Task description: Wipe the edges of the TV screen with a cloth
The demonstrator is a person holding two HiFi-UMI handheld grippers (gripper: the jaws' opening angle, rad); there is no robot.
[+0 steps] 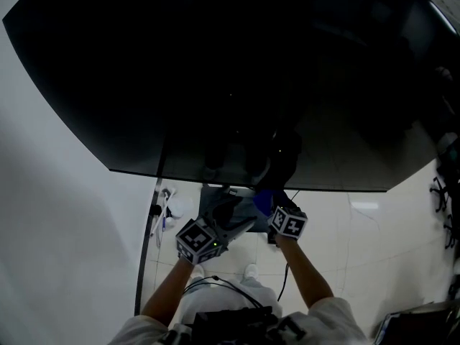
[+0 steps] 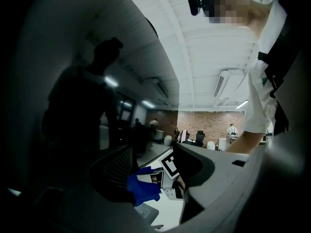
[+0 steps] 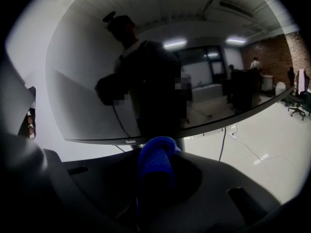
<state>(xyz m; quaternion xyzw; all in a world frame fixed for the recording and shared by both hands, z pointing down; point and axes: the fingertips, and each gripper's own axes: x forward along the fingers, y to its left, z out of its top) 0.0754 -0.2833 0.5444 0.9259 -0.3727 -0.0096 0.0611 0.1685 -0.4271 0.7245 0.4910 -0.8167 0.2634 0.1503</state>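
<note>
As right gripper pinches cloth, TV edge just above

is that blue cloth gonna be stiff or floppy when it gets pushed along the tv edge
Probably soft and floppy: the blue cloth bunches into a rounded fold where the right gripper is shut on it. Its nubby texture should drag rather than slip on the TV screen.
</note>
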